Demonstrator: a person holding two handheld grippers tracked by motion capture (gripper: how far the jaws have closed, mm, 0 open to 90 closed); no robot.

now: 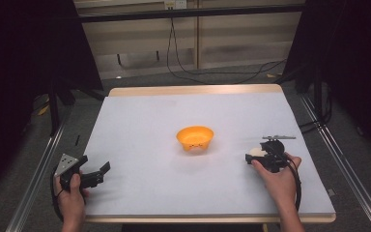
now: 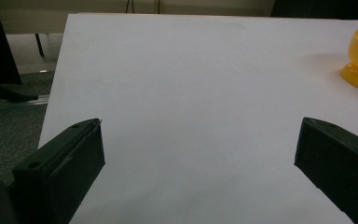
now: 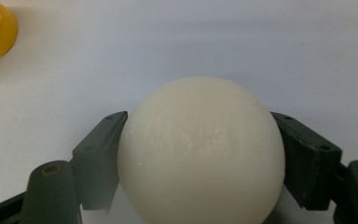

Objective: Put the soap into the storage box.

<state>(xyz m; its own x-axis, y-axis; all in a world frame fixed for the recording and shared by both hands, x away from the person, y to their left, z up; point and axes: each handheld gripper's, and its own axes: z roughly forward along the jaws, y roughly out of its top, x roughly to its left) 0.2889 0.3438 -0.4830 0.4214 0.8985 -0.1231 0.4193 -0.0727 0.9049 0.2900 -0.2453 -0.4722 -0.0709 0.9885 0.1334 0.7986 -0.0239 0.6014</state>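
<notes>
The right gripper (image 3: pixel 200 154) pinches a smooth cream-white ball (image 3: pixel 201 151) low over the white table (image 1: pixel 174 116), right of the orange plastic bowl (image 1: pixel 194 137). The grasp looks done; carrying it to the bowl likely remains. The left gripper (image 2: pixel 200 154) rests spread and empty.

Lab recording bay, black curtains (image 1: pixel 24 58), metal floor rails (image 1: pixel 36 179), loose cables (image 1: pixel 212 72)

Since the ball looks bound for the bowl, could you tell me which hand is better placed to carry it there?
Right: the right gripper is already shut on the white ball; the left gripper sits open and empty.
</notes>
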